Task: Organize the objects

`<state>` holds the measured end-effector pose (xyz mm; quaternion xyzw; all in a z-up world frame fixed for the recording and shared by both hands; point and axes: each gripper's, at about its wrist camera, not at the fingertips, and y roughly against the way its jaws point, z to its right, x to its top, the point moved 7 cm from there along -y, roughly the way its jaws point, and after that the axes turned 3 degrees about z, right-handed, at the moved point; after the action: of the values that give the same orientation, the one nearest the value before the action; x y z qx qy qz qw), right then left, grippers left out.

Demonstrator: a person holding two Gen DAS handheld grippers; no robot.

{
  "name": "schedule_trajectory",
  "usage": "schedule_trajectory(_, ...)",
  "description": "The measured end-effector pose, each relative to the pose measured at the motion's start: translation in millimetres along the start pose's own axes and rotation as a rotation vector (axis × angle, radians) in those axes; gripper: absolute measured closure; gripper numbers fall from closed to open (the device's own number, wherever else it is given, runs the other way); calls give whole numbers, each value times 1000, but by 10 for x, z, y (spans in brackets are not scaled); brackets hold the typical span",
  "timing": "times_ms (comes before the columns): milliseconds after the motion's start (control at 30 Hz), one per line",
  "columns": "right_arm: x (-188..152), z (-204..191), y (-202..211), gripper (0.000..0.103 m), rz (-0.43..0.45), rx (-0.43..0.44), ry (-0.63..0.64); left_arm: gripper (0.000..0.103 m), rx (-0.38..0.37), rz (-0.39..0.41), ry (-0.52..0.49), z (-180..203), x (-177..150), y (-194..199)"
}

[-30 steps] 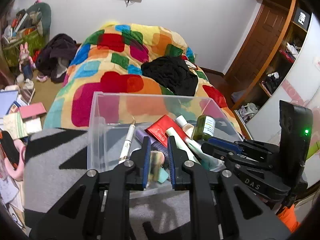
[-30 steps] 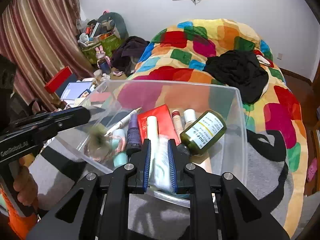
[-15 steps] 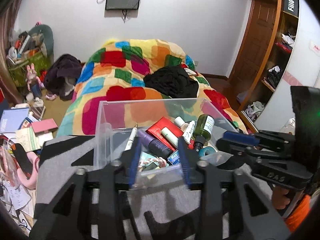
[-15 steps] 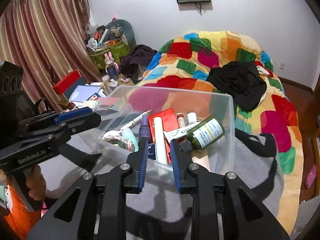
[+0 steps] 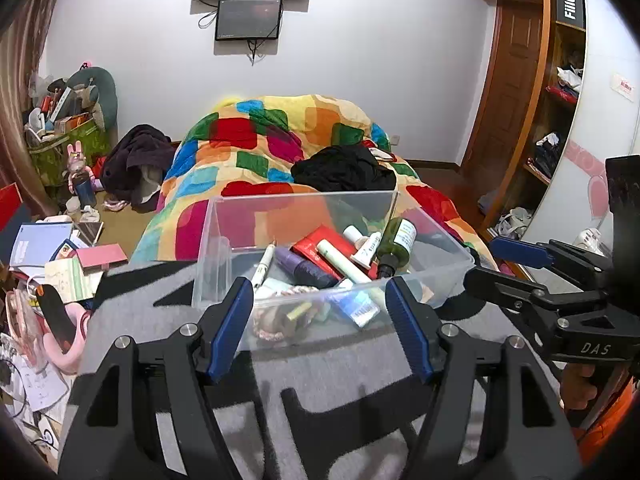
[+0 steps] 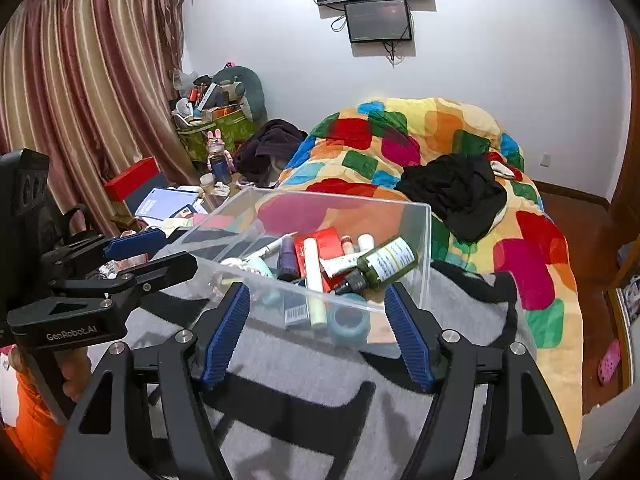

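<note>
- Currently both grippers are empty, jaws spread wide: left gripper (image 5: 320, 320) and right gripper (image 6: 318, 326) each hover just short of the bin's near wall, nothing between the pads.
- Bin (image 5: 224, 240) is clear plastic and open-topped, sitting on a grey-and-black blanket (image 5: 328, 364) at the foot of the bed; the quilt (image 5: 280, 148) lies behind it.
- Everything the task concerns appears to be in the bin already, loosely piled, not sorted.
- Contents:
  - green bottle (image 6: 384, 264), tilted, cap down toward the near wall, resting on other items
  - red packet (image 5: 320, 240) lying flat under the tubes
  - white tube (image 6: 312, 276) lying lengthwise, end toward the near wall
  - purple bottle (image 5: 304, 266) on its side, mid-bin
  - pen (image 5: 264, 264) leaning on the left side, tip up
  - tape roll (image 6: 350, 318) against the near wall
  - braided hair tie (image 5: 276, 316) at the near-left corner
  - small blue box (image 5: 356, 306) near the front wall
- Judgement: wide jaws and stand-off pose suit a pause between picks or an end state; cannot tell which.
- Risk: the green bottle is propped, not seated, so pulling a neighbour out could roll it.
- Floor clutter at left (books, papers) is well apart from the bin; whether it counts for the task is unclear.
</note>
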<state>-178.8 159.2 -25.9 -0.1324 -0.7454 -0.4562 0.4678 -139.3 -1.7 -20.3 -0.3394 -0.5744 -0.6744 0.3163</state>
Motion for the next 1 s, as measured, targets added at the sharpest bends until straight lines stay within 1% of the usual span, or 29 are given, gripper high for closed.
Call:
schedule_trajectory(200,-82,27,23,34,0,-14,-4,35,8,-13,7,37,-118,-6)
schedule_trajectory(500,-149,4,28,33,-3,-11,-1,33,17,-3,7,59,-147,25)
schedule_trajectory(533,-153,-4,29,33,-3,-10,-1,32,19,-2,6,62,-150,29)
schedule_trajectory(567,-148,-7,24,33,-3,-8,0,27,20,0,6,66,-150,33)
schedule_trajectory(633,-148,-17,29,33,-2,-8,2,22,24,10,8,67,-144,50)
schedule_trajectory(1000,-144,-42,46,33,0,-4,2,21,17,8,2,103,-146,69)
